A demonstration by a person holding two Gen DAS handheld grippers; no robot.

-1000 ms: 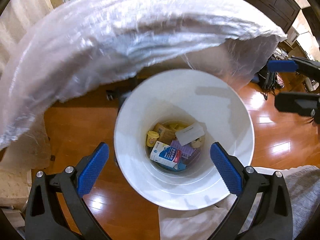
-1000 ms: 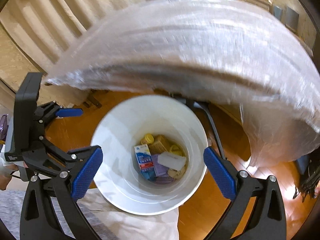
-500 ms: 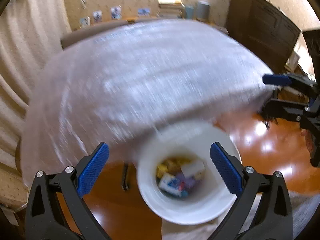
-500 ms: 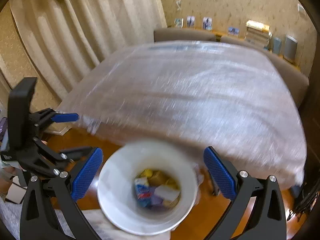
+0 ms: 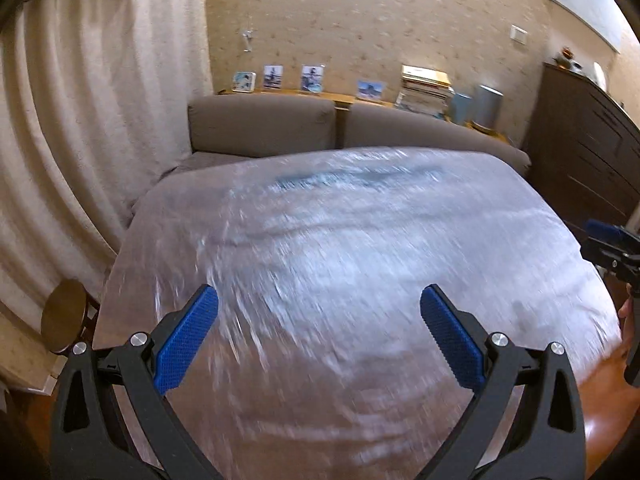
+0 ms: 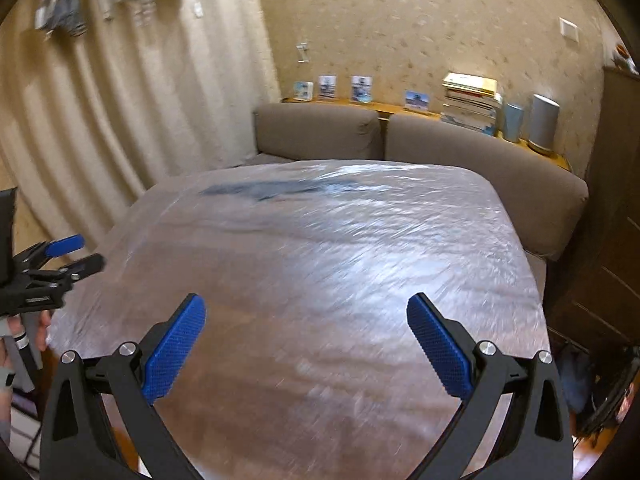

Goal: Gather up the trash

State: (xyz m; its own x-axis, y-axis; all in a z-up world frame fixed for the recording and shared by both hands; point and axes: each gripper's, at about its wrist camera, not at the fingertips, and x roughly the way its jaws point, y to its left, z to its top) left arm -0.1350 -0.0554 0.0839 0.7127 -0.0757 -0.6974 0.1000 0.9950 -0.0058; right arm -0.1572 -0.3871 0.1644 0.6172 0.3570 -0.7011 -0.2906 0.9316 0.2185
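Both hand-held grippers, left and right, gaped wide behind a billowing clear plastic bag (blurred, probably spread to line a bin).

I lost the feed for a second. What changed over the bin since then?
Both cameras have tilted up, so the white bin and its trash have dropped out of view. The clear plastic bag has billowed from an arch above the bin into a broad sheet filling both views. The left tool and right tool remain wide open, gripping nothing visible. The sofa behind is now exposed.
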